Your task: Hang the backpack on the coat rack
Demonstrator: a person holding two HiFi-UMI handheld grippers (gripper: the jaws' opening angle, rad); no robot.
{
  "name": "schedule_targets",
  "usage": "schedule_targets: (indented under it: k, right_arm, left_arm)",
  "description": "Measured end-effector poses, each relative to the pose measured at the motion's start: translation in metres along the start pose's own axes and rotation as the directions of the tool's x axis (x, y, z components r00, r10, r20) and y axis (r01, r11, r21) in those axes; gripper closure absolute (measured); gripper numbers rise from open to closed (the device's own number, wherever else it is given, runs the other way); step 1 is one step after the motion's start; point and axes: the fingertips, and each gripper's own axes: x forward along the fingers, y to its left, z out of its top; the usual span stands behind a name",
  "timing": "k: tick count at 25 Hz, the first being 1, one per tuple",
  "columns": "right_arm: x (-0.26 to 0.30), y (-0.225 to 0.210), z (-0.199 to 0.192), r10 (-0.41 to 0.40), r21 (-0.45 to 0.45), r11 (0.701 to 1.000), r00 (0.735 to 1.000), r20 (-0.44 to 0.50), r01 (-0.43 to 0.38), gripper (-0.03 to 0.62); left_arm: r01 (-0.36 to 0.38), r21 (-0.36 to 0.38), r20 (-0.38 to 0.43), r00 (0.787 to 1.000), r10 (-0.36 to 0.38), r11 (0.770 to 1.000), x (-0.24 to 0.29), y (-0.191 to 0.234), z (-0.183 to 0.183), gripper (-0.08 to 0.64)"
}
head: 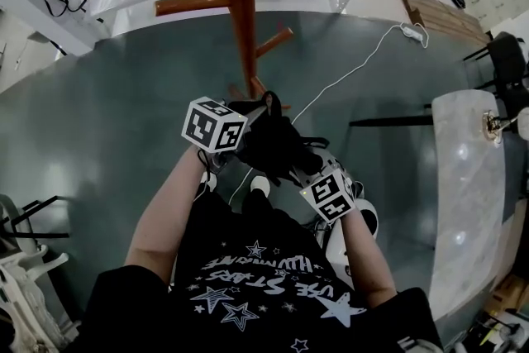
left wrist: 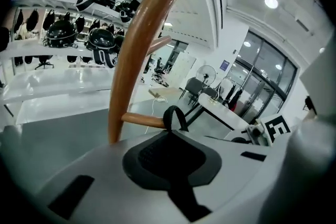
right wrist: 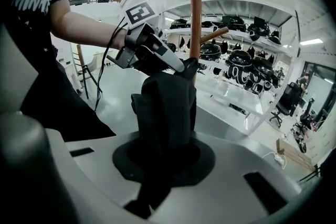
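The black backpack (head: 277, 146) hangs in the air between the two grippers. It is close in front of the person's black star-printed T-shirt (head: 273, 285) and just beside the lower part of the wooden coat rack (head: 240, 4).

The left gripper (right wrist: 186, 67) is up at the pack's top, its fingers (right wrist: 176, 64) clenched on the narrow carry loop (left wrist: 175, 117). The loop stands up out of the tips as a small black arch. It sits right at the free end of a short lower peg (left wrist: 142, 119) that branches off the pole (the pole's bend in the left gripper view is the wide lens; the head view shows it straight). Whether the loop is already round the peg or only in front of it is hard to say from this angle.

The right gripper (right wrist: 160, 157) is lower and nearer the person. Its fingers grasp a thick fold of the backpack's black fabric, which rises from them toward the left gripper.

Below, the floor (head: 107, 136) is dark grey-green, with a white cable (head: 355, 66) trailing across it. A pale stone-topped bench (head: 463, 178) stands well apart at the right. White shelves (left wrist: 31, 81) with dark helmets (left wrist: 102, 39) line the room behind the rack.
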Motion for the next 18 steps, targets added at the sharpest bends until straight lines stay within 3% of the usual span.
schedule_targets:
  k: [18]
  right_arm:
    - [0.017, -0.027, -0.014, 0.026, 0.076, 0.997, 1.000, -0.003, -0.026, 0.538]
  left_arm:
    - [-0.086, 0.037, -0.021, 0.996, 0.087, 0.996, 0.009, 0.001, 0.002, 0.538]
